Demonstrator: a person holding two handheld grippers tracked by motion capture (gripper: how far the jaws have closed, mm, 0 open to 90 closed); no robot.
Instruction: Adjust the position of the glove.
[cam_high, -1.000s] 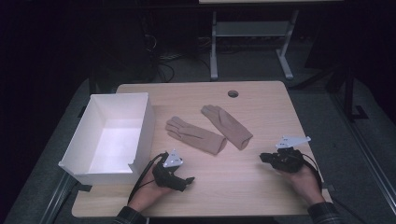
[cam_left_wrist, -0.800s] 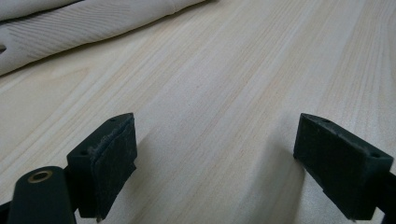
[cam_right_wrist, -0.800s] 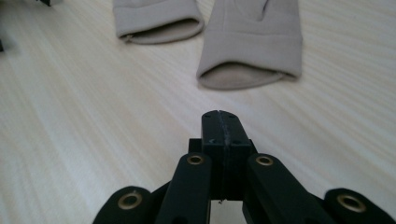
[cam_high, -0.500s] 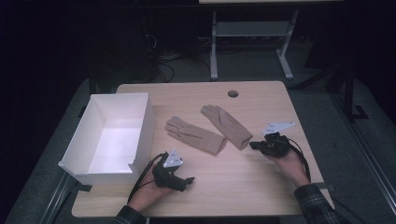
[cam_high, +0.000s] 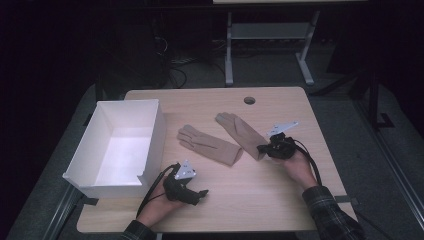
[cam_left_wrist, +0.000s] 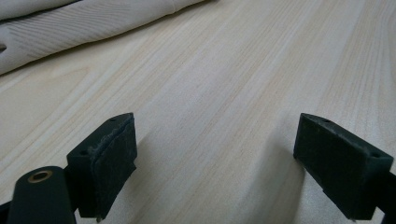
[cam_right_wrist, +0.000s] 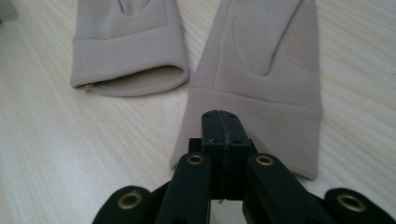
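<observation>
- We see a white open box (cam_high: 120, 145) left of two beige knit gloves (cam_high: 210, 146) (cam_high: 242, 134) lying flat mid-surface (cam_high: 280, 195).
- Our right claw (cam_right_wrist: 223, 128) is clenched empty over the right glove's cuff; our left claw (cam_left_wrist: 215, 163) is released above bare pale wood.

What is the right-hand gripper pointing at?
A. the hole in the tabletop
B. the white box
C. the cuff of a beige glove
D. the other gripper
C: in the right gripper view the shut right gripper sits at the cuff of the nearer glove.
</observation>
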